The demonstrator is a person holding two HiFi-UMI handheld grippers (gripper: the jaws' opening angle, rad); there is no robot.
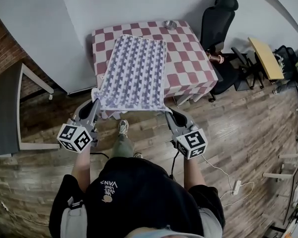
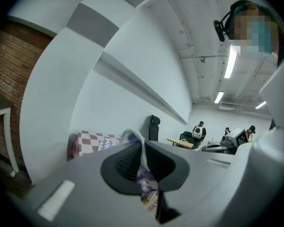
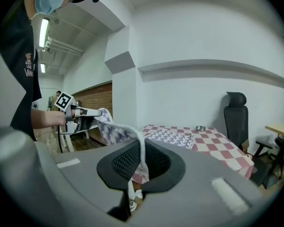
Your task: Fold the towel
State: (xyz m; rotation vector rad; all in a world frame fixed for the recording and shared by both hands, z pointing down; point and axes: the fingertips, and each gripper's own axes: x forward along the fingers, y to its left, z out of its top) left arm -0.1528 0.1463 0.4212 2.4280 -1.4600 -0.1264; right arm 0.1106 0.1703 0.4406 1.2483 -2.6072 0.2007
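Note:
A purple-and-white patterned towel lies spread along the table with the red-and-white checked cloth. Its near edge hangs past the table's front, stretched between both grippers. My left gripper is shut on the near left corner, my right gripper on the near right corner. In the left gripper view the left gripper pinches a white hem of the towel. In the right gripper view the right gripper grips the towel, whose edge runs across to the left gripper.
A small metal bowl stands on the table's far edge. A black office chair is right of the table, and a yellow-topped desk further right. A grey table stands at the left. A power strip lies on the wooden floor.

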